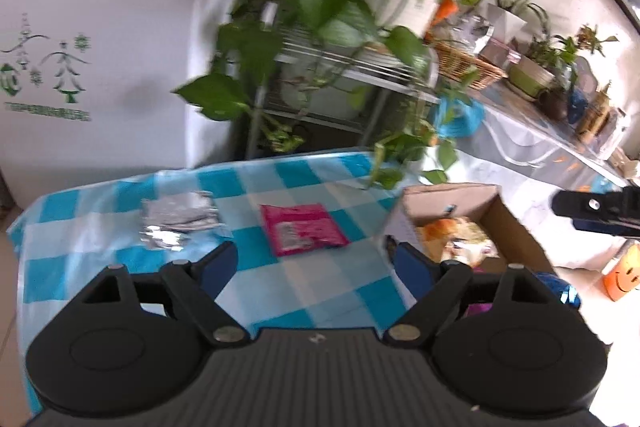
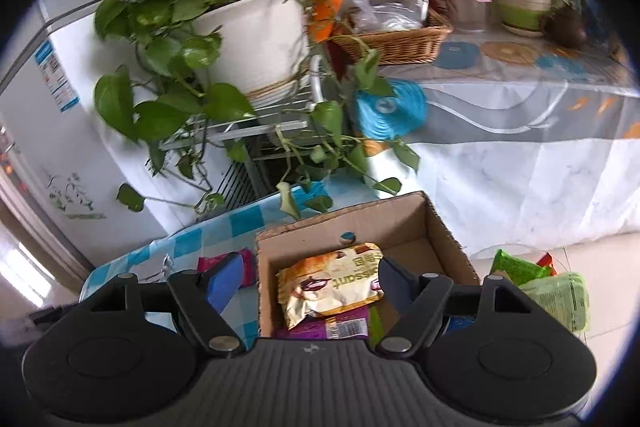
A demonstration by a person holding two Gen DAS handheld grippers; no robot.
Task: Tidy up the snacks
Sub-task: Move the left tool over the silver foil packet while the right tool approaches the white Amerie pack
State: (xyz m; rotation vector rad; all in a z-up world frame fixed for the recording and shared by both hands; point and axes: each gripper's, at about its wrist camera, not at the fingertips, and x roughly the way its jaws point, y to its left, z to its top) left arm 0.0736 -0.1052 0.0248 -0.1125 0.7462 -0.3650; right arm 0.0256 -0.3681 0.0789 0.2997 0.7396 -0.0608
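Left wrist view: the left tongs [image 1: 312, 259] hang spread wide and empty above the checked table [image 1: 120, 259]. Two snacks lie loose on the cloth, outside the box [image 1: 516, 227]: a pink packet [image 1: 304, 229] just left of the box, and a silver packet [image 1: 178, 223] further left of it, well apart from the box. The box stands at the table's right end, its top open, with a heap of wrappers inside; which ones is blurred here. The right tongs [image 1: 592, 213] show as a dark shape beyond the box's right side. Vine leaves [image 1: 404, 147] trail down close behind the box.

Right wrist view: the right tongs [image 2: 310, 281] are likewise parted and hold nothing, poised over the box [image 2: 448, 235]. Inside it a croissant packet [image 2: 332, 283] lies on top, with a purple packet [image 2: 324, 327] under it and something green at its right edge. Right of the box, off the table, green bags [image 2: 560, 291] sit lower down; what they rest on I cannot tell.

Risks, as I judge them: both loose packets lie flat, so the tongs could scrape the cloth and drag it, shifting the box toward the table's edge. The silver one looks slippery and crinkled and may slide out of a pinch. A swing toward the box could snag the vine.
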